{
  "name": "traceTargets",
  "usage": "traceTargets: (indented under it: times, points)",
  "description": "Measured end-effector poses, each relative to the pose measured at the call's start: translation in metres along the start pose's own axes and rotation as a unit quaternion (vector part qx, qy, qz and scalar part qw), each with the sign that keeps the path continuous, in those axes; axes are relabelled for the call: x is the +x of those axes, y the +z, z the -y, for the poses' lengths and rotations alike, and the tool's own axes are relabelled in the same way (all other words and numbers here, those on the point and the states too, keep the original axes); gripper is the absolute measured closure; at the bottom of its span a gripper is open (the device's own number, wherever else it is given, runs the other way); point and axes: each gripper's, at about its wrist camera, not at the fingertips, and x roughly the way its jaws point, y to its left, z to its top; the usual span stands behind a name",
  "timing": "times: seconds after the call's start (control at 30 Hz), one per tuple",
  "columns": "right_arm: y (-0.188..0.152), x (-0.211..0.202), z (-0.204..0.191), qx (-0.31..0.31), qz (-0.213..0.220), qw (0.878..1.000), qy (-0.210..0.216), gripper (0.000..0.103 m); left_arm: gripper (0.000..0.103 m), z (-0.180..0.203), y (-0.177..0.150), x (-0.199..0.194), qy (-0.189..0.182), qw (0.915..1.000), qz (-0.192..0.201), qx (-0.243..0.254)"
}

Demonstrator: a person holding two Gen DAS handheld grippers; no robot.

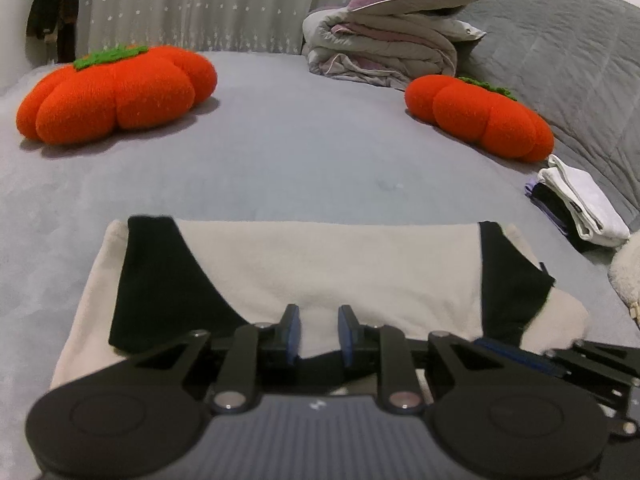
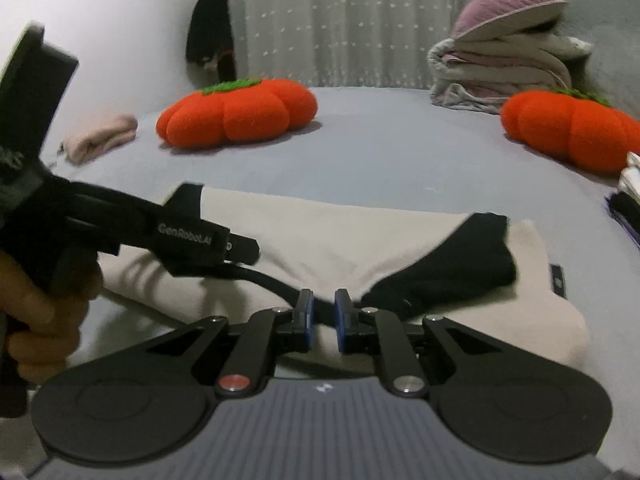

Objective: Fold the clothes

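The cream and black garment (image 1: 320, 272) lies flat on the bed (image 1: 300, 152) right under my two grippers. My left gripper (image 1: 319, 330) has its jaws narrow, a fold of cream cloth between the pads; whether they pinch it I cannot tell. My right gripper (image 2: 323, 316), just to its right, is narrow too, over the black neckline. Beyond the garment's far edge the bed is open up to two orange pumpkin cushions (image 1: 116, 92). Far right sits a folded clothes stack (image 1: 576, 208).
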Motion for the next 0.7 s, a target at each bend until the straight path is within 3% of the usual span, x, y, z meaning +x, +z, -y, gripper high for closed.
traceTargets:
  times: [0.13,0.37,0.43,0.5,0.7]
  points:
    - [-0.007,-0.017,0.010,0.031,-0.006,0.999,-0.011,0.088,0.078,0.026,-0.008,-0.013,-0.027,0.9985,0.015,0.046]
    - [-0.021,-0.027,0.029,0.103,-0.032,0.994,-0.025,0.084,0.078,0.039,-0.025,-0.005,0.002,0.9970,0.010,0.077]
    - [-0.025,-0.032,0.042,0.143,-0.036,0.989,-0.023,0.078,0.078,0.039,-0.026,-0.004,0.004,0.9967,0.011,0.080]
    - [-0.028,-0.038,0.058,0.198,-0.033,0.980,-0.013,0.063,0.078,0.039,-0.026,-0.003,0.007,0.9964,0.011,0.084]
    - [-0.041,-0.039,0.102,0.355,0.001,0.935,0.021,0.061,0.078,0.044,-0.029,-0.003,0.016,0.9955,0.010,0.093]
